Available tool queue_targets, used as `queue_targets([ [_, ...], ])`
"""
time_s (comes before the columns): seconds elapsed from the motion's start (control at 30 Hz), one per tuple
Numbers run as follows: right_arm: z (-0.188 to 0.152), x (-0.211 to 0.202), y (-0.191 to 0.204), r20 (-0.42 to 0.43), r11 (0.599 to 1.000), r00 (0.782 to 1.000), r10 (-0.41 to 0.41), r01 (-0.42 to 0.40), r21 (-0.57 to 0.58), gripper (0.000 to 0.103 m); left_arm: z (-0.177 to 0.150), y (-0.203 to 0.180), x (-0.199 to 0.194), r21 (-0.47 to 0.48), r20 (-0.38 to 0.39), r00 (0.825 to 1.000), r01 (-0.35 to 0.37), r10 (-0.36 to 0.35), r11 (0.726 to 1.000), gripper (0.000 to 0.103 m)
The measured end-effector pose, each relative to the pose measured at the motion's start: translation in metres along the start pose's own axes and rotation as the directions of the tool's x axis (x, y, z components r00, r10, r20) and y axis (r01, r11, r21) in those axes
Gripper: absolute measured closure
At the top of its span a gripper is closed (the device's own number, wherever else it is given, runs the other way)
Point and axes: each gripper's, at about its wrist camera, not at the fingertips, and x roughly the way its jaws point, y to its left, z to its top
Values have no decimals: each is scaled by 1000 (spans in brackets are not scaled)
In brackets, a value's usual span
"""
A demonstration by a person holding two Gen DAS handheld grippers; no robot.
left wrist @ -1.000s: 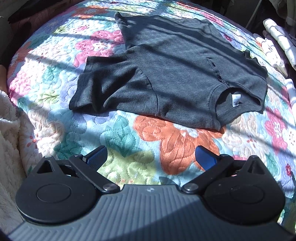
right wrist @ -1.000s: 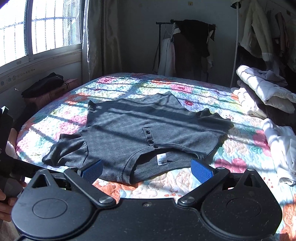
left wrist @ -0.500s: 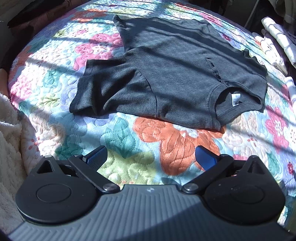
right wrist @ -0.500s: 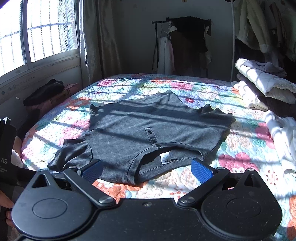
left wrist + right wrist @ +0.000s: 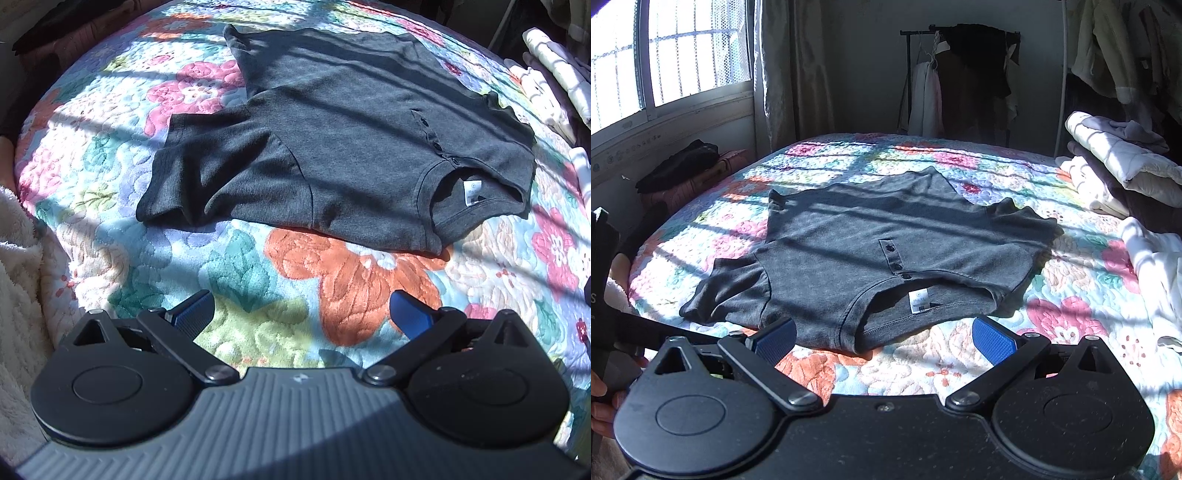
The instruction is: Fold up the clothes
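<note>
A dark grey short-sleeved shirt point(image 5: 343, 136) with a buttoned placket lies spread flat on the floral quilt point(image 5: 354, 280), collar and white label toward me. It also shows in the right wrist view point(image 5: 886, 258). My left gripper point(image 5: 301, 314) is open and empty, above the quilt just short of the shirt's near shoulder edge. My right gripper point(image 5: 884, 339) is open and empty, just short of the collar. One sleeve point(image 5: 199, 177) lies wrinkled at the left.
A pile of white and lilac clothes point(image 5: 1119, 173) sits at the bed's right side. More white cloth point(image 5: 1156, 266) lies at the right edge. A clothes rack point(image 5: 960, 81) stands behind the bed. A fluffy white blanket point(image 5: 18, 280) is at the left.
Both grippers have shifted slightly, so the shirt sits a little differently in each view. Both stay open and empty. The shirt has not moved.
</note>
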Motion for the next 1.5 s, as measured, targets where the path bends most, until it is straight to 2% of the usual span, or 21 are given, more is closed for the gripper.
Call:
queue_targets([
  [0.33, -6, 7, 1, -2, 999, 1000, 16, -16, -32, 0, 6, 1, 0, -4, -1, 1000, 1, -1, 1000, 0],
  [0.4, -7, 11, 1, 12, 998, 999, 33, -32, -56, 0, 17, 3, -2, 9, 10, 1000, 24, -24, 1000, 0],
  [0.57, -3, 20, 8, 69, 989, 994, 82, -73, -129, 0, 59, 23, 11, 32, -20, 1000, 11, -10, 999, 0],
  [0.7, 2, 28, 31, 116, 965, 984, 136, -105, -242, 0, 92, 38, 22, 50, -45, 999, 1, 2, 999, 1],
  [0.77, 3, 40, 43, 107, 942, 978, 177, -137, -306, 2, 109, 46, 27, 60, -57, 998, -4, 8, 998, 3],
  [0.83, 5, 55, 56, 82, 918, 975, 205, -162, -362, 16, 112, 60, 35, 40, -74, 997, 7, -4, 999, 4],
  [0.93, 9, 74, 75, 16, 885, 958, 286, -258, -388, 35, 103, 81, 47, -48, -120, 992, 20, -25, 999, 4],
  [1.03, 6, 98, 93, -48, 852, 938, 344, -333, -405, 44, 95, 92, 48, -99, -127, 992, 14, -26, 995, 4],
  [1.2, -15, 142, 127, -141, 784, 943, 301, -329, -526, 43, 99, 96, 56, -85, -90, 994, -75, 67, 994, 3],
  [1.27, -24, 156, 129, -154, 783, 947, 283, -321, -533, 37, 103, 97, 61, -90, -86, 992, -104, 96, 990, 3],
  [1.3, -28, 164, 130, -157, 785, 949, 274, -315, -534, 30, 105, 97, 63, -93, -84, 990, -118, 110, 989, 1],
  [1.4, -32, 178, 129, -157, 816, 958, 240, -287, -501, 30, 111, 97, 70, -101, -77, 985, -161, 153, 982, 0],
  [1.47, -29, 178, 129, -149, 820, 958, 244, -285, -497, 47, 115, 98, 74, -107, -73, 981, -189, 182, 976, 0],
  [1.5, -28, 178, 130, -140, 814, 961, 237, -275, -512, 77, 117, 98, 77, -109, -71, 978, -203, 196, 973, 1],
])
